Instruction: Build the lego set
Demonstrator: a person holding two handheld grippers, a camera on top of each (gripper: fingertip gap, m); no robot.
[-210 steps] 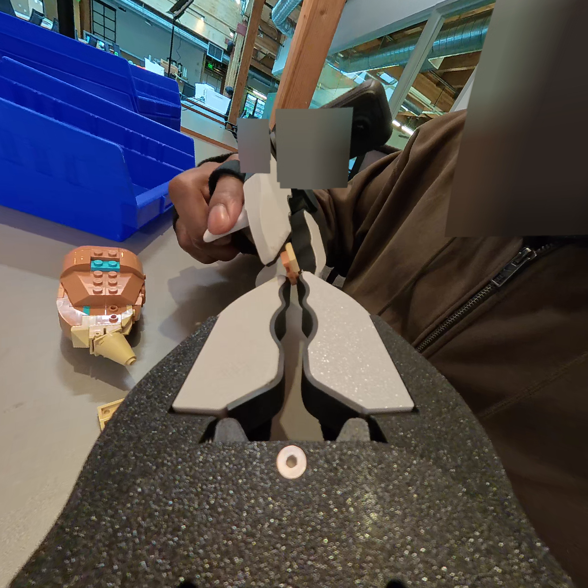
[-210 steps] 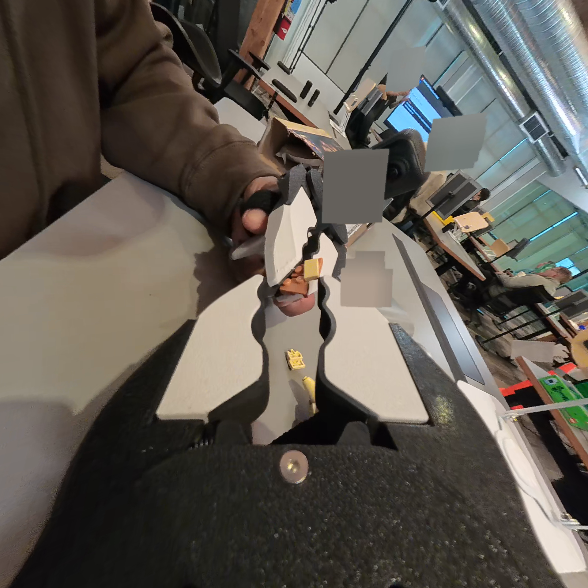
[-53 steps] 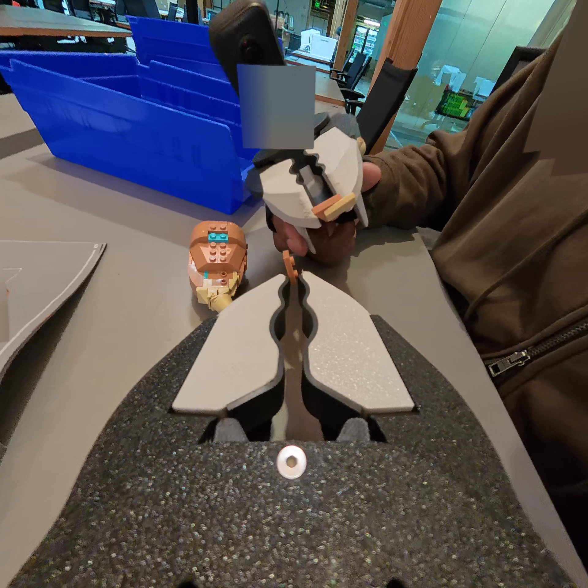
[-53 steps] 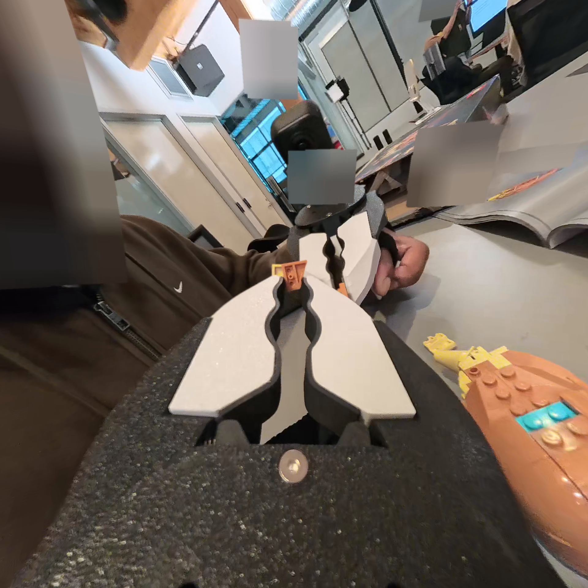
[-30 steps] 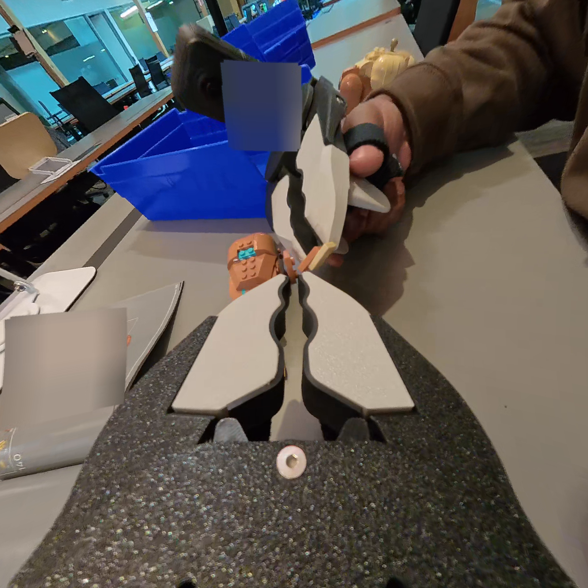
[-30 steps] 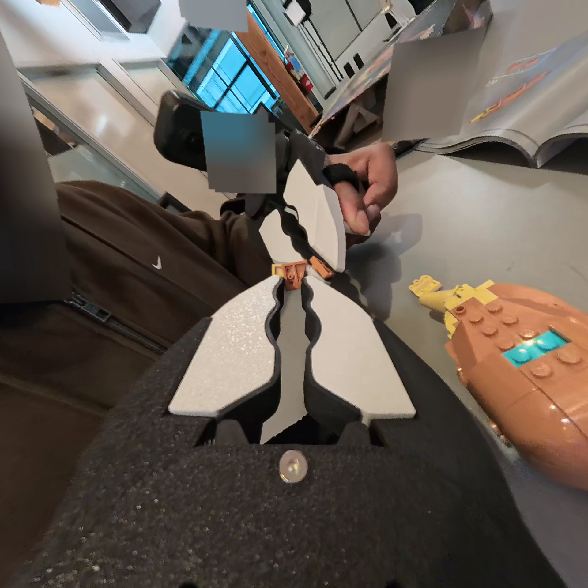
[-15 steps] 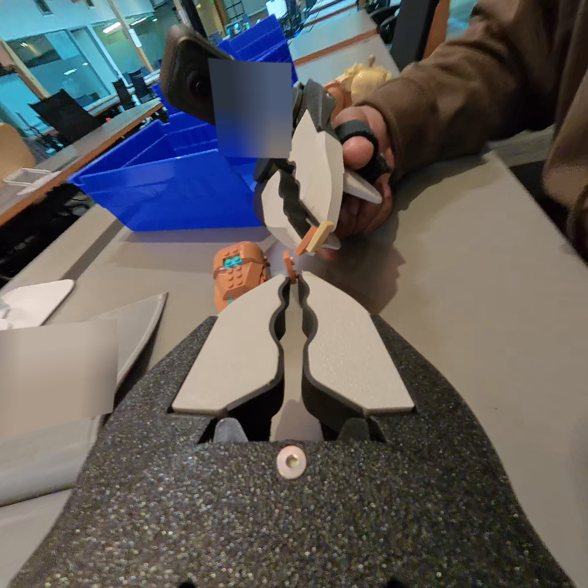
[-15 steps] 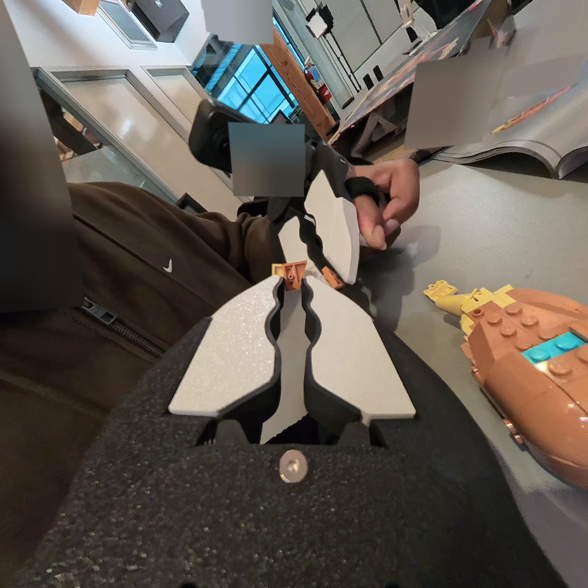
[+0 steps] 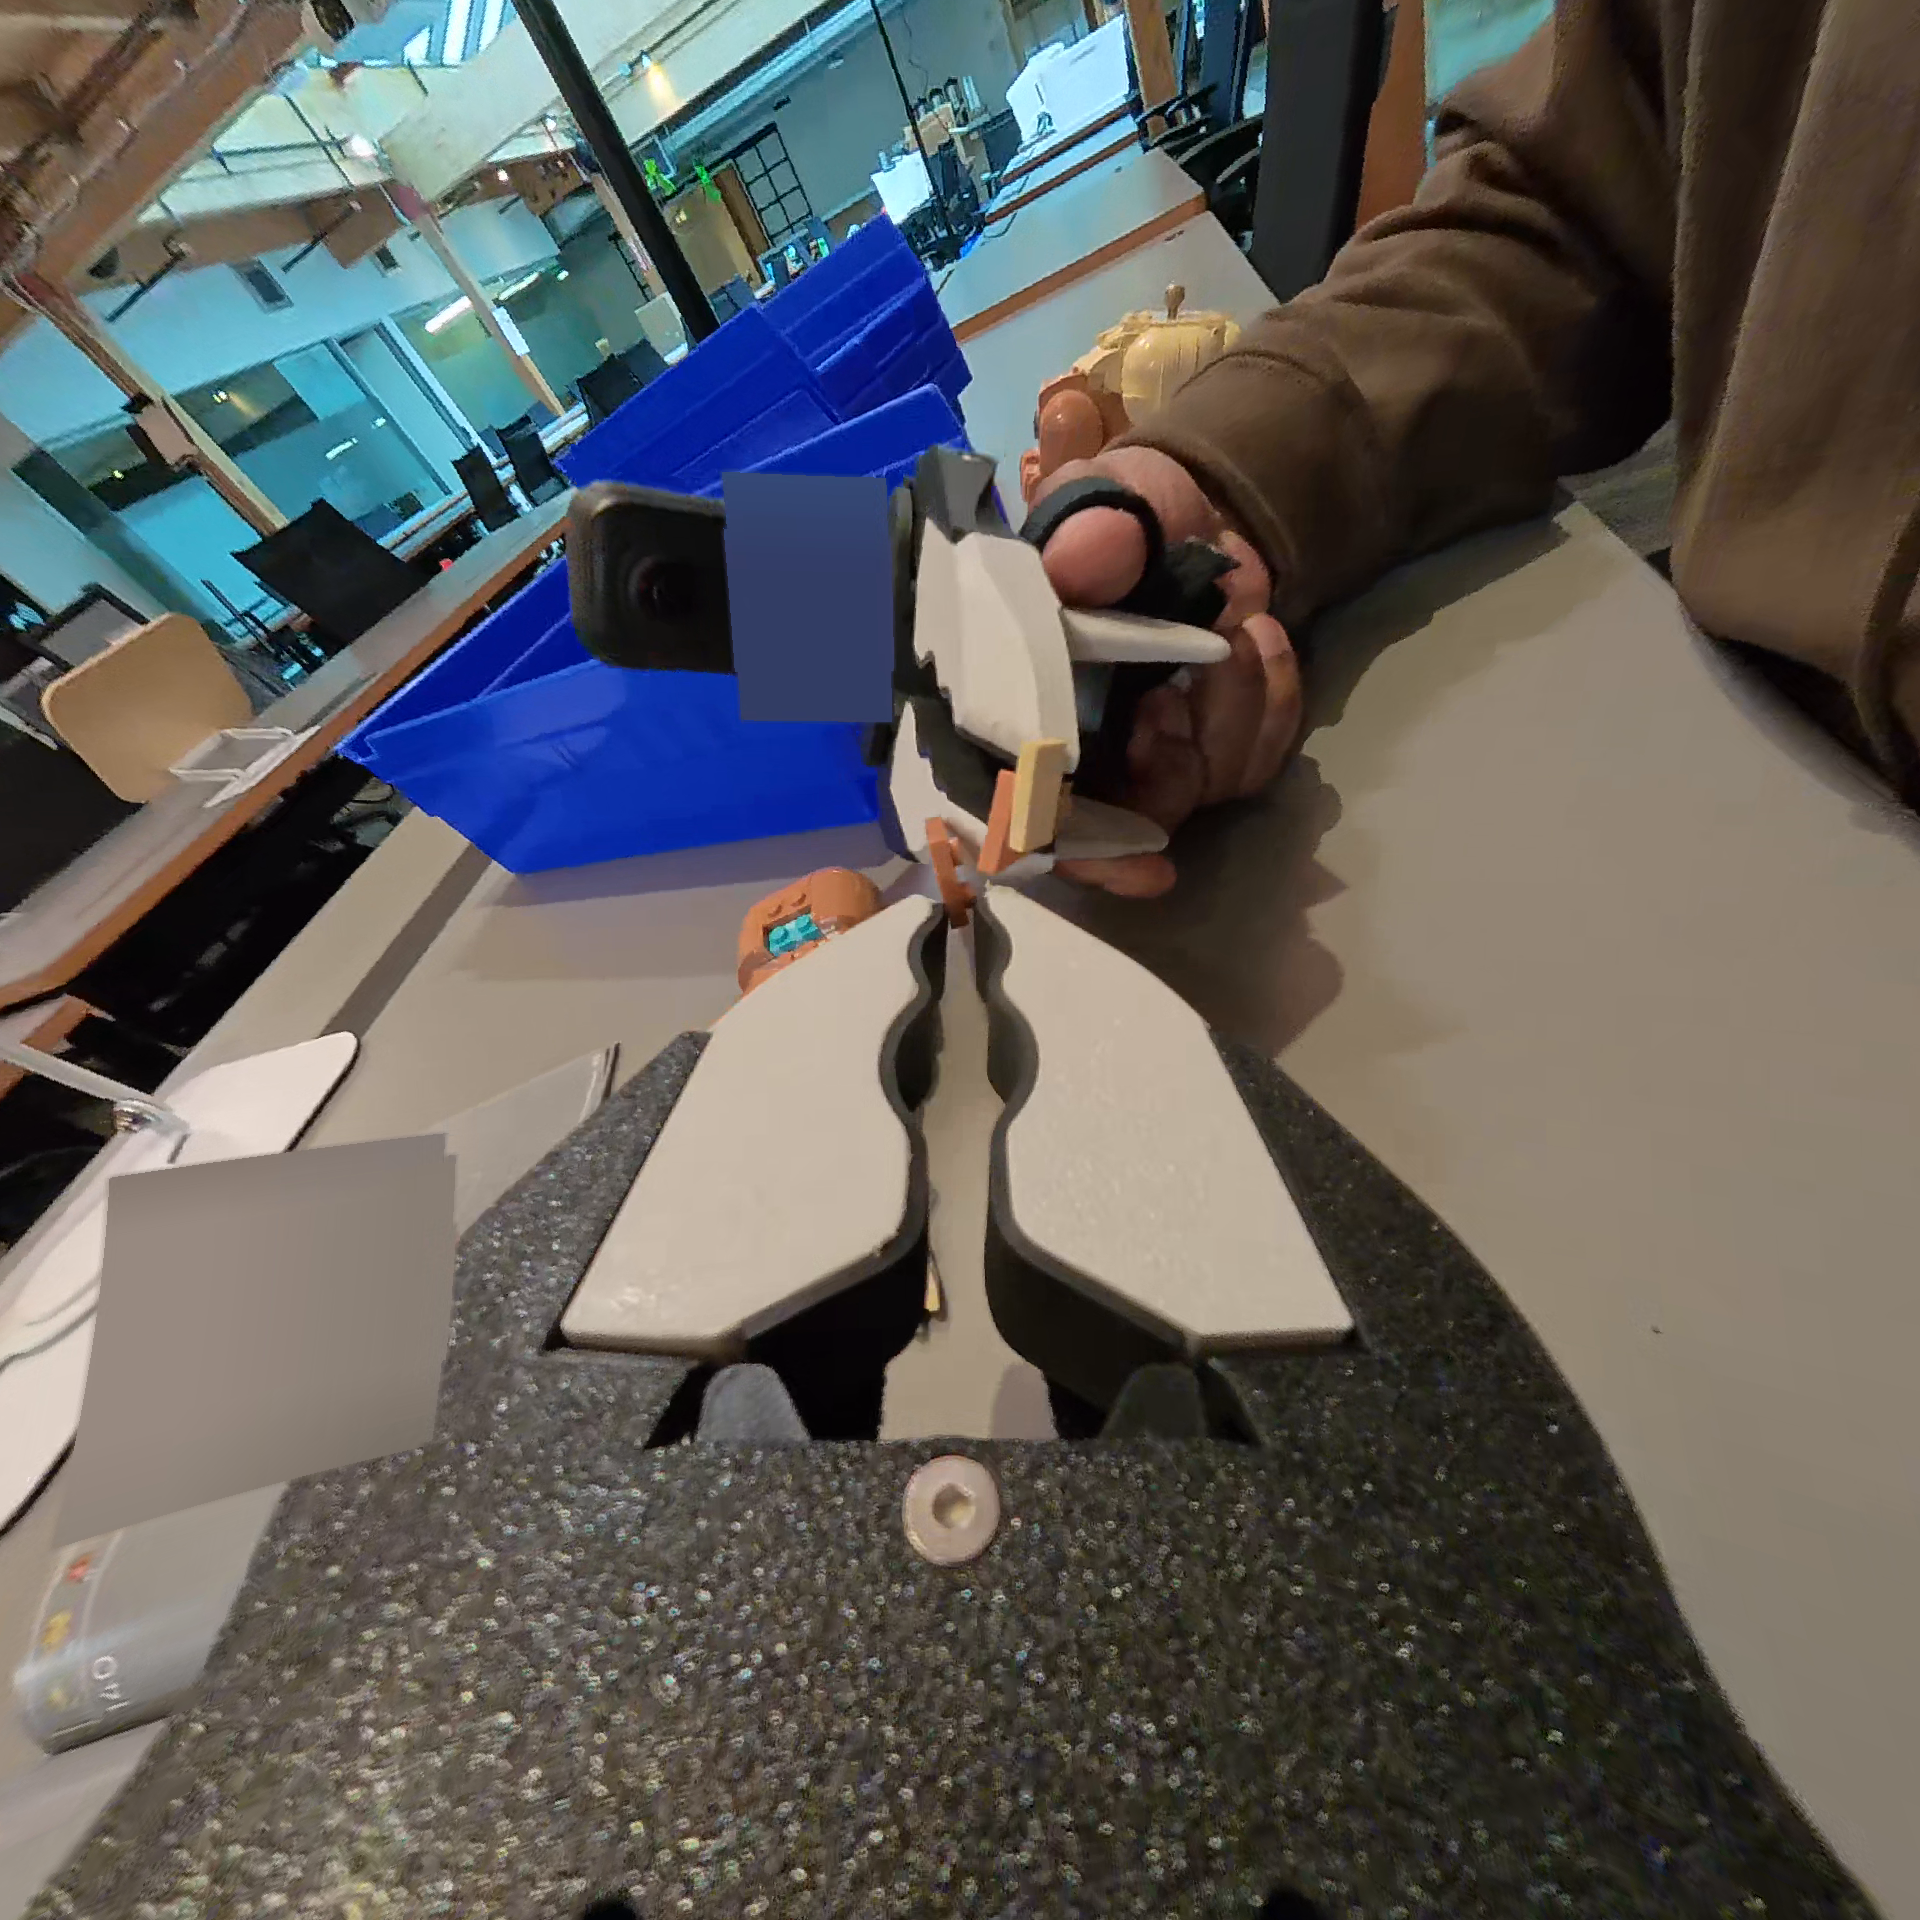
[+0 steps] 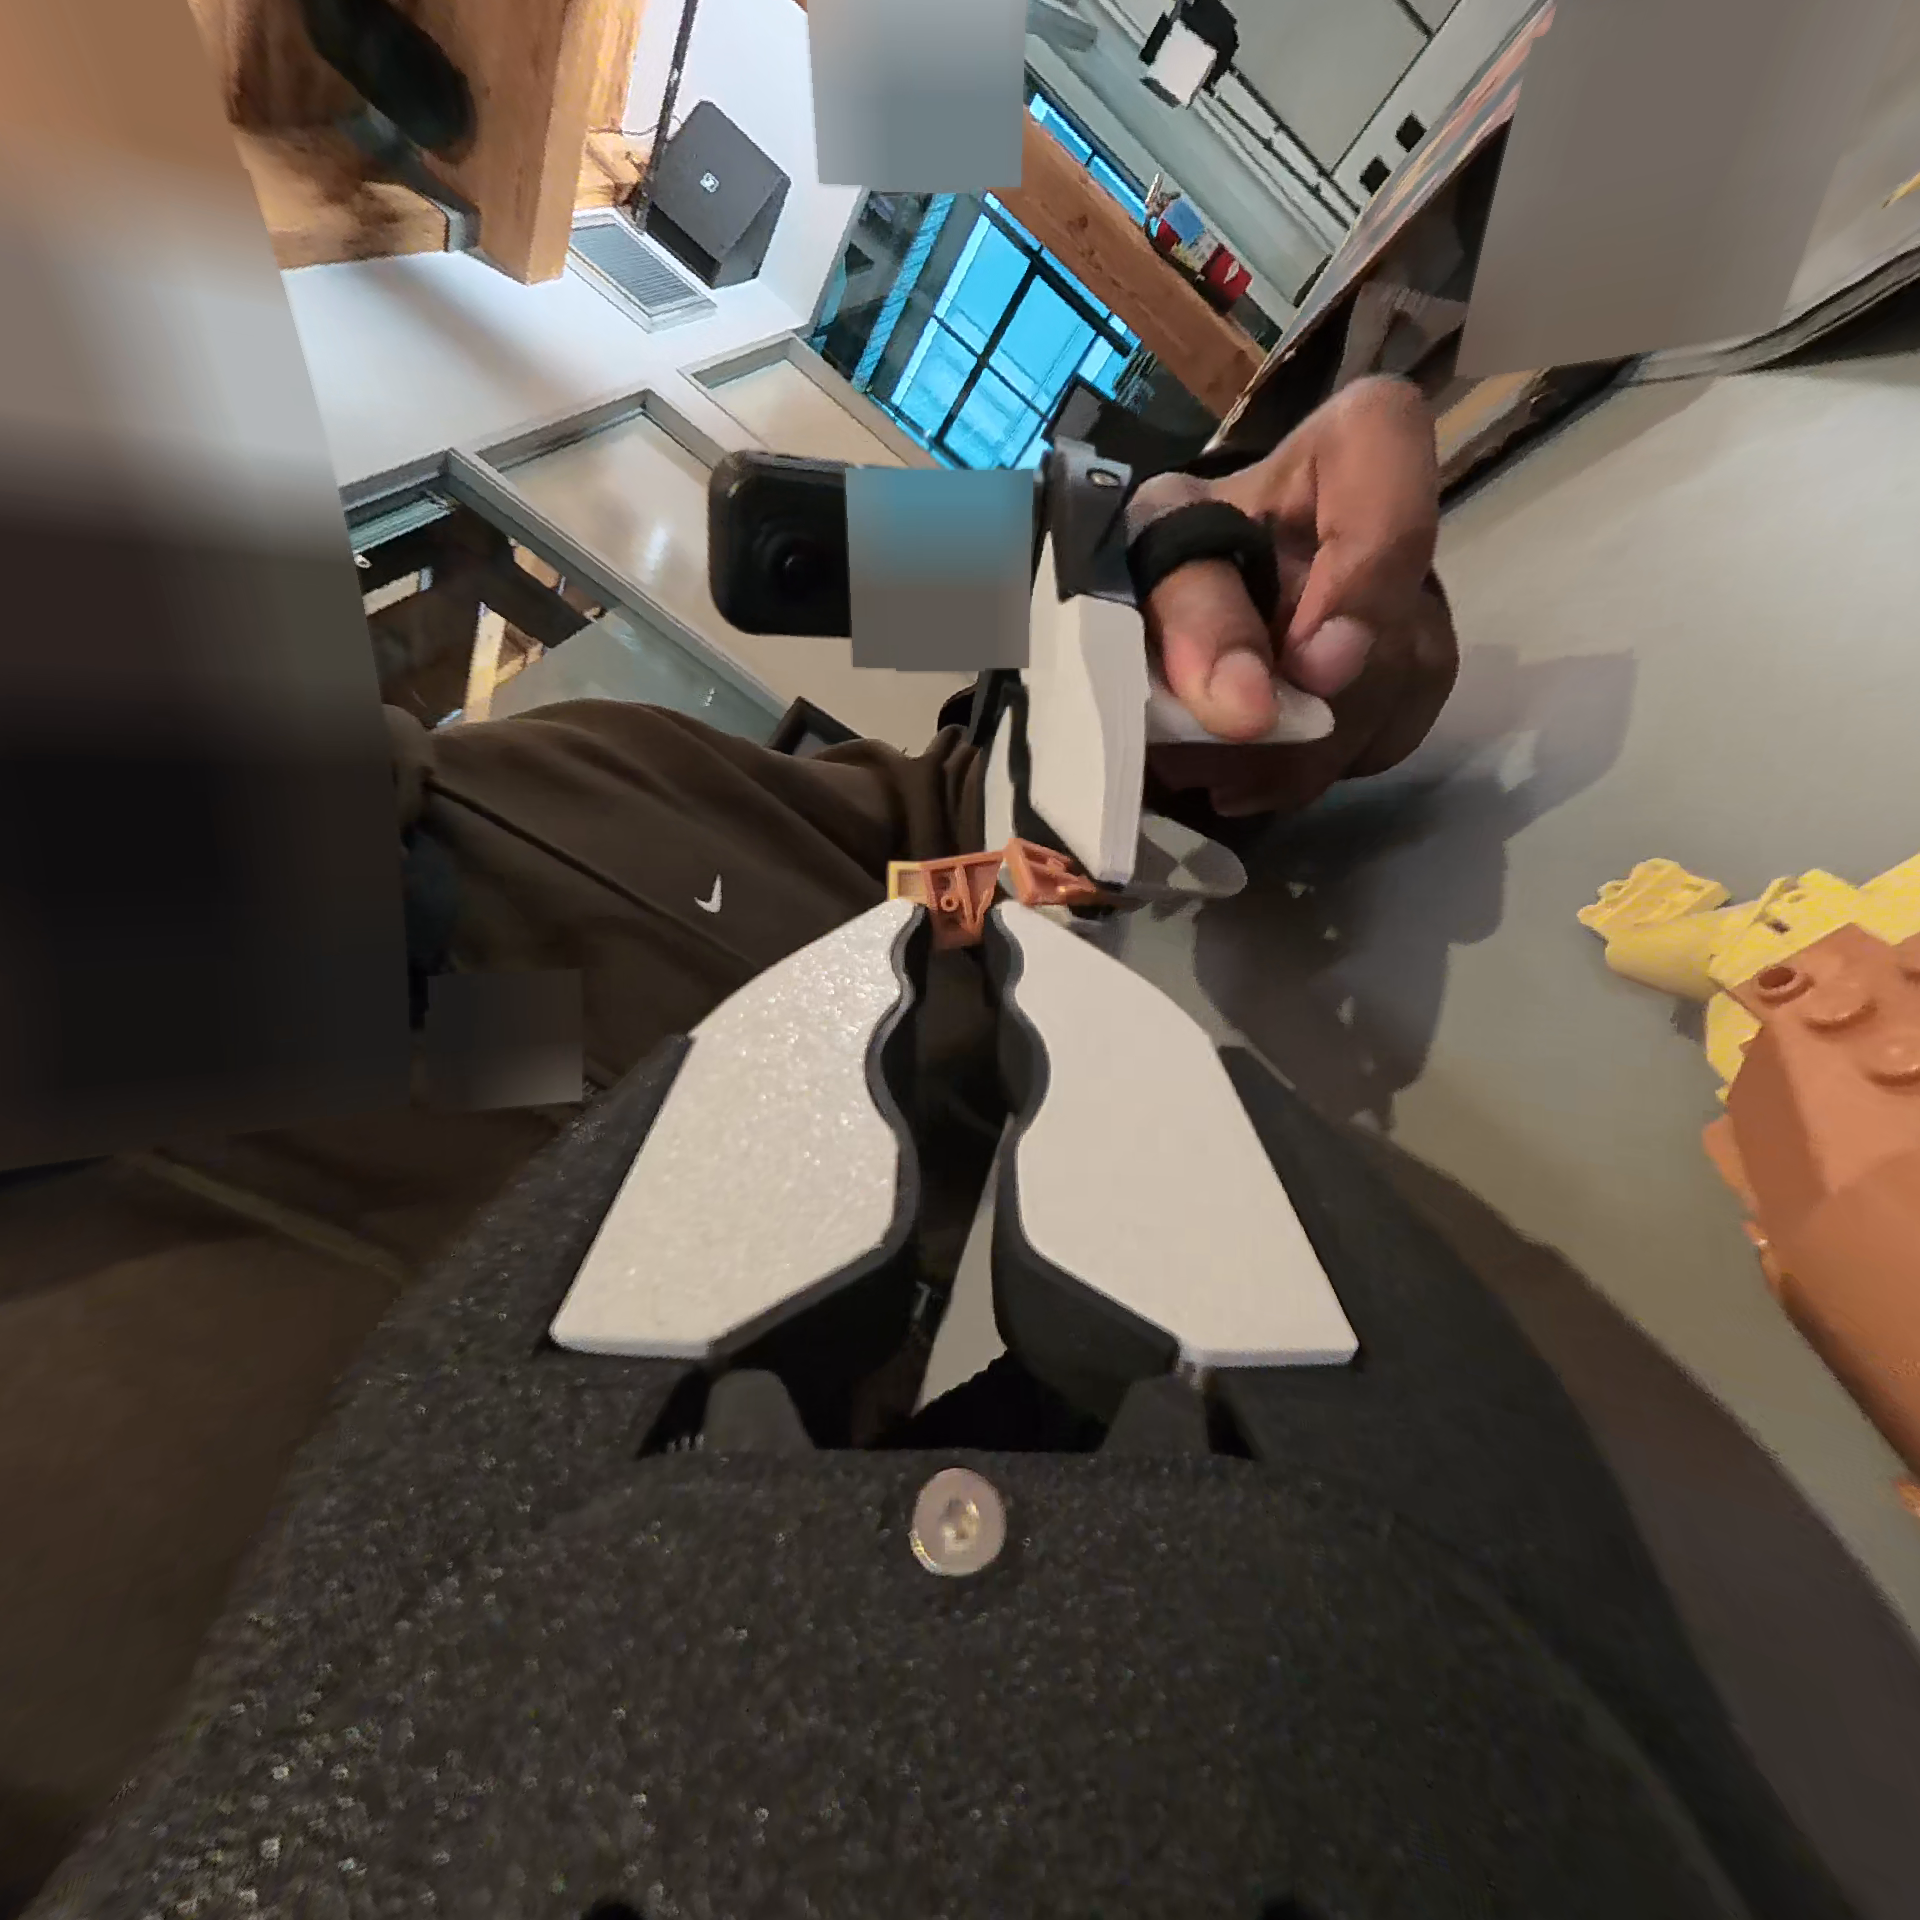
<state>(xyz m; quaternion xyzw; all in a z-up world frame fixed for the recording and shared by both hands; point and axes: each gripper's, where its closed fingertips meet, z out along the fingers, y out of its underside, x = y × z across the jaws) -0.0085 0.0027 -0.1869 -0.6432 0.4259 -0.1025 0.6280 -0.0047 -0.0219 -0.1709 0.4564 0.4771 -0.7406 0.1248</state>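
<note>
The small brown piece [image 9: 951, 868] sits pinched in the closed jaws of the left gripper [image 9: 961, 914], touching the brown-and-tan piece [image 9: 1023, 805] nipped tight by the right gripper [image 10: 961, 920]. Both hang above the bench [image 9: 1558, 935], just right of the brown lego body [image 9: 800, 920]. Best to line the studs up squarely, then press straight together without twisting.

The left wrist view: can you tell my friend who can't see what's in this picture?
The left gripper is shut on a small brown lego piece, held up against a brown and tan lego piece pinched in the right gripper. Behind them, a brown lego model sits on the grey table near blue bins.
</note>
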